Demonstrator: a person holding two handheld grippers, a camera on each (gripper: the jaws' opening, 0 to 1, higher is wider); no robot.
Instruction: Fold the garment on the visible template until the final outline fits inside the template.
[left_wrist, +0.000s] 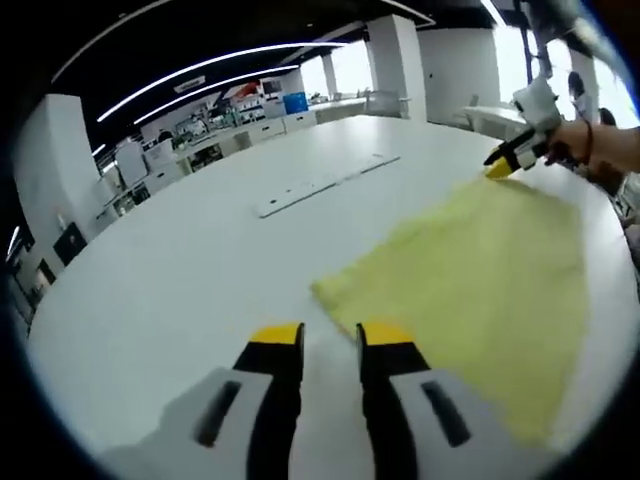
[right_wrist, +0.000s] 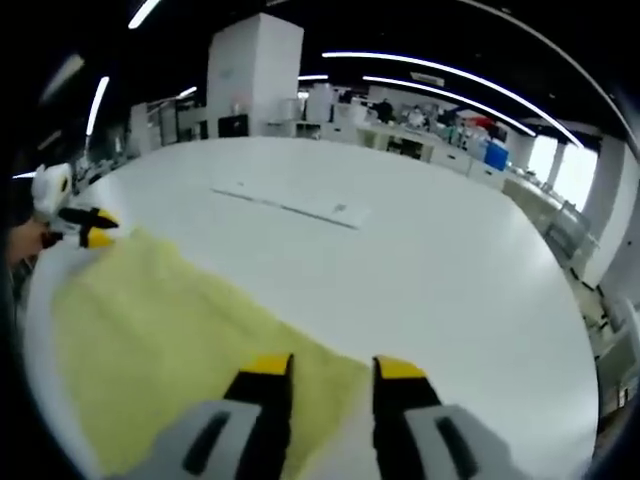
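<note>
The garment (left_wrist: 480, 275) is spread flat on the table (left_wrist: 180, 270), near one edge. A template (left_wrist: 325, 183) is laid further in, toward the table's middle, well apart from the garment. The left gripper (left_wrist: 330, 335) is held over one garment corner; the right gripper (right_wrist: 328, 368) over the corner opposite.

White pillar (right_wrist: 255, 70), ceiling light strips (left_wrist: 200, 70), cluttered workbenches (right_wrist: 420, 140) along the far wall, bright windows (left_wrist: 345, 65)

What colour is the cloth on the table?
Pale yellow, plain with no pattern. The cloth shows best in the left gripper view, lying on the white table.
</note>
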